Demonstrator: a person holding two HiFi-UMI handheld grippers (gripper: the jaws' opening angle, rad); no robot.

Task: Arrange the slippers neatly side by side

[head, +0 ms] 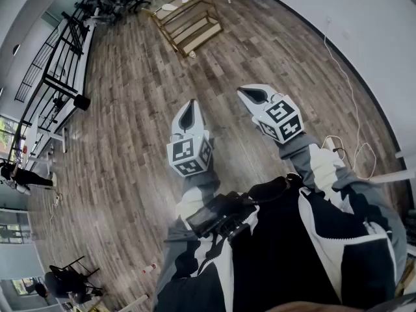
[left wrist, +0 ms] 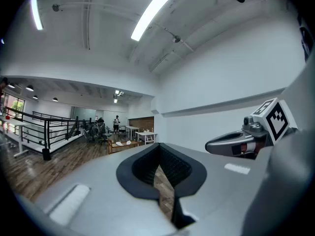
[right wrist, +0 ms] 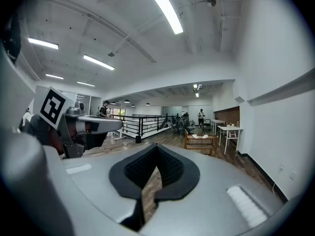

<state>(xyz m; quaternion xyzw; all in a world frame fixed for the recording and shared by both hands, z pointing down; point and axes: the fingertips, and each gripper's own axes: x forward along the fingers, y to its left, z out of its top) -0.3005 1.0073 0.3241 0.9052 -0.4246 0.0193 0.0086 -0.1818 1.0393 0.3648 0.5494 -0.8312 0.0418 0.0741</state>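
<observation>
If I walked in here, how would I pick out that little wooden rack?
Follow the plank floor along the white wall toward the far end. Standing alone in front of the white tables is a low, open wooden rack. Unlike those tables, it is bare light wood, with two pale flat things, likely the slippers, on top.

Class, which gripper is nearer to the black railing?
Left. The left gripper is on the railing's side, though well apart from it; the right gripper lies beyond the left one, farther still.
</observation>
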